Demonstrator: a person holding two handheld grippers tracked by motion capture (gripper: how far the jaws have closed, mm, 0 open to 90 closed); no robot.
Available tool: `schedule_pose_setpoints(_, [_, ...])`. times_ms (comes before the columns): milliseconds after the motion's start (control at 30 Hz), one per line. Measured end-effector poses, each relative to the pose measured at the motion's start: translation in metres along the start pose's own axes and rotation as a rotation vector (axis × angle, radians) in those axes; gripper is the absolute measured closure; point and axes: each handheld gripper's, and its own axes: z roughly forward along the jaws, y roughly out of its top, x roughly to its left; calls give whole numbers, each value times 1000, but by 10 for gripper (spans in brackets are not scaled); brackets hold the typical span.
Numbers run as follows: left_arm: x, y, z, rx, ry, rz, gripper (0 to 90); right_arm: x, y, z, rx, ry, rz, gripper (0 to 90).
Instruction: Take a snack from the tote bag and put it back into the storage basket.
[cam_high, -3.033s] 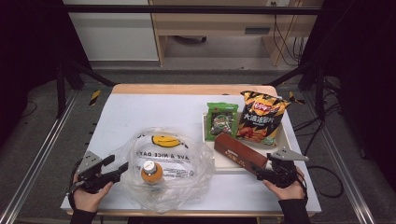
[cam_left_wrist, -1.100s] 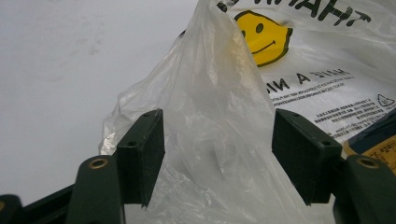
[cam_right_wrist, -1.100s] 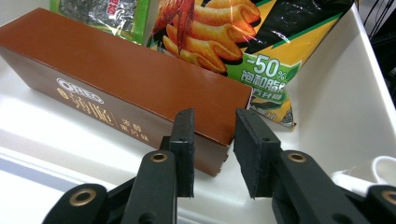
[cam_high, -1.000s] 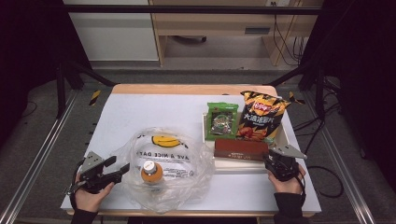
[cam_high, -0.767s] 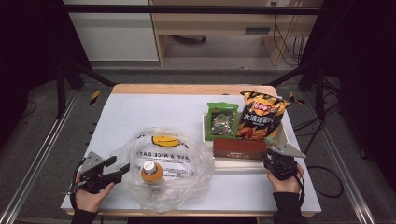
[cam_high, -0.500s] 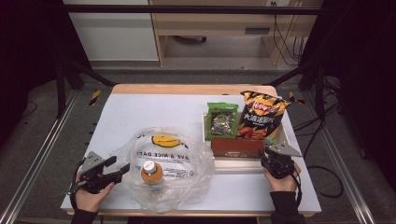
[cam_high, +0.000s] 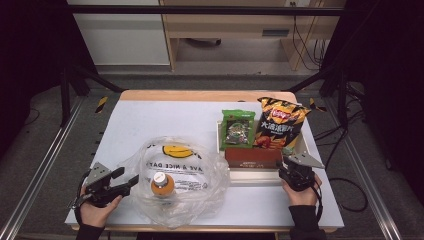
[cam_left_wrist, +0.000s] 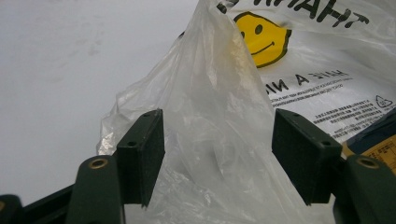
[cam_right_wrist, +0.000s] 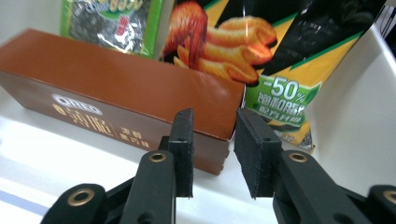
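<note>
White table (cam_high: 150, 120) carries a clear plastic bag (cam_high: 180, 180) printed with a yellow smiley, an orange-capped bottle (cam_high: 162, 184) inside. Left gripper (cam_left_wrist: 217, 154) stands apart around bag film. Right gripper (cam_right_wrist: 212, 149), just opening, straddles the brown Oreo box (cam_right_wrist: 116, 107) corner in the white tray (cam_high: 260, 177), without pressing; chips (cam_right_wrist: 261, 56) marked "-50%" and a green packet (cam_right_wrist: 112, 21) stand behind.

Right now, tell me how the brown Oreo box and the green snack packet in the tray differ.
The brown Oreo box is a long rigid carton lying on its side across the tray's front; the green snack packet is a small soft pouch that stands propped behind it. The box is plain brown with a white logo; the packet is bright green with a dark middle panel. Both sit in the same white tray, beside the chip bag.
</note>
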Motion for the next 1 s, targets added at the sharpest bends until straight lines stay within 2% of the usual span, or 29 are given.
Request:
schedule_pose_setpoints(333, [-1,5,-5,-30,-7,-9,343,1,7,-24,-116,97,21,580])
schedule_pose_setpoints(533, [-2,9,-10,-54,-12,-12,344,10,14,-30,-147,139,10,506])
schedule_pose_setpoints(800, [-7,17,-17,-95,-28,-9,350,26,25,-37,-175,205,-6,457])
schedule_pose_setpoints(1000, [-12,23,-23,-122,-44,-9,354,35,32,-40,-189,232,-8,425])
